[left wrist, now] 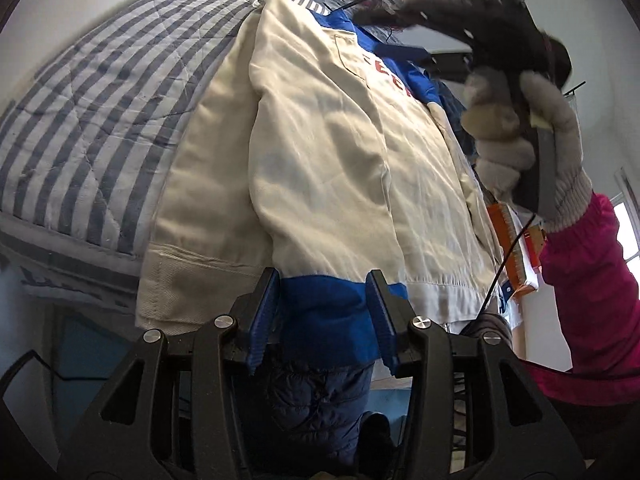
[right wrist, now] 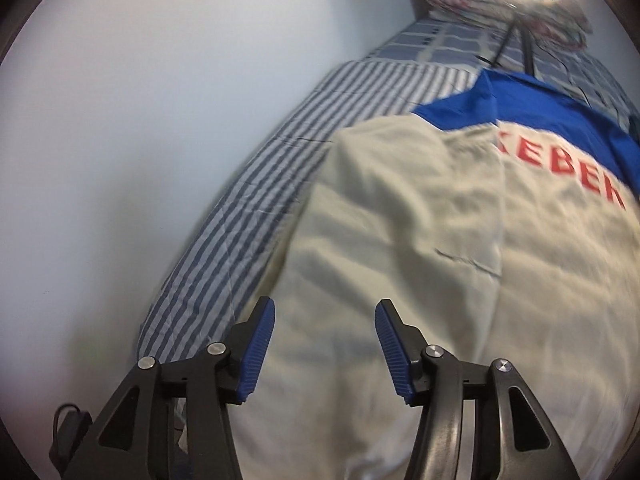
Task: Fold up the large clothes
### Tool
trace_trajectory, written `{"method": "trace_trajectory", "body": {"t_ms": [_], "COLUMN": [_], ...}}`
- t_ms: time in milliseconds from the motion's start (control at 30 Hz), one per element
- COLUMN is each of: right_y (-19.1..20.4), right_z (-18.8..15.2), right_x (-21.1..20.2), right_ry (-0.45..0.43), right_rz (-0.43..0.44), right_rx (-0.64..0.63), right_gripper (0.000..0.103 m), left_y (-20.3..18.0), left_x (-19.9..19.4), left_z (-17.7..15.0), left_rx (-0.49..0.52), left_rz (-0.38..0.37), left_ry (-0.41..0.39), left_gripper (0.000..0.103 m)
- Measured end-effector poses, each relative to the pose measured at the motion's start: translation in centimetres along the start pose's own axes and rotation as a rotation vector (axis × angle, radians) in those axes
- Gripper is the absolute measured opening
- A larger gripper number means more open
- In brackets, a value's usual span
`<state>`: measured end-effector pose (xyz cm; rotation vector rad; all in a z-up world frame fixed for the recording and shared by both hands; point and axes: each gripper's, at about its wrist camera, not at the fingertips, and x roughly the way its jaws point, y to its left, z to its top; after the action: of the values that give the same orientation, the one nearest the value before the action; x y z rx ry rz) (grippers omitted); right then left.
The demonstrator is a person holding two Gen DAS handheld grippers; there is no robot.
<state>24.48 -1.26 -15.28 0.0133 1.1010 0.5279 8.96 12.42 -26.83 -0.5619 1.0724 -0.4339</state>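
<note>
A cream and blue jacket (left wrist: 328,152) lay spread flat on the striped quilt (left wrist: 100,112) covering the bed, one sleeve folded across its front. The left gripper (left wrist: 322,320) hung over the sleeve's blue cuff (left wrist: 320,316), jaws apart, gripping nothing. The right gripper (right wrist: 325,350), held by a gloved hand (left wrist: 520,144), hovered above the jacket's body, also released and empty.
</note>
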Motion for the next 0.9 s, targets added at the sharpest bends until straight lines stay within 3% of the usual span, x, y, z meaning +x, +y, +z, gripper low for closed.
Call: {"method": "trace_trajectory", "body": {"t_ms": [200, 433, 500, 567, 700, 733, 900], "right_y": [2.5, 5.1, 5.6, 5.7, 5.3, 5.3, 5.9], "right_z": [2.4, 3.6, 3.4, 3.2, 2.7, 2.6, 3.4], "right_x": [3.3, 7.9, 9.5, 11.0, 12.5, 12.4, 10.3], "right_ry": [0.039, 0.109, 0.15, 0.188, 0.235, 0.231, 0.173], "right_rz": [-0.02, -0.065, -0.132, -0.202, -0.235, -0.232, -0.19], "right_rx": [-0.026, -0.04, -0.056, -0.075, -0.089, -0.087, -0.071], "right_gripper": [0.055, 0.055, 0.053, 0.042, 0.004, 0.0, 0.0], "left_y": [0.3, 1.0, 1.0, 0.9, 0.2, 0.1, 0.7], "left_x": [0.2, 0.1, 0.1, 0.0, -0.8, -1.2, -3.8], "left_z": [-0.1, -0.2, -0.2, -0.4, -0.3, -0.2, -0.1], "left_rx": [-0.021, -0.026, -0.024, -0.019, -0.002, -0.003, -0.037], "left_rz": [-0.006, -0.026, -0.02, -0.024, -0.021, -0.021, -0.014], "left_ry": [0.003, 0.012, 0.008, 0.002, -0.026, -0.034, -0.089], "left_gripper": [0.045, 0.011, 0.008, 0.007, 0.005, 0.005, 0.004]}}
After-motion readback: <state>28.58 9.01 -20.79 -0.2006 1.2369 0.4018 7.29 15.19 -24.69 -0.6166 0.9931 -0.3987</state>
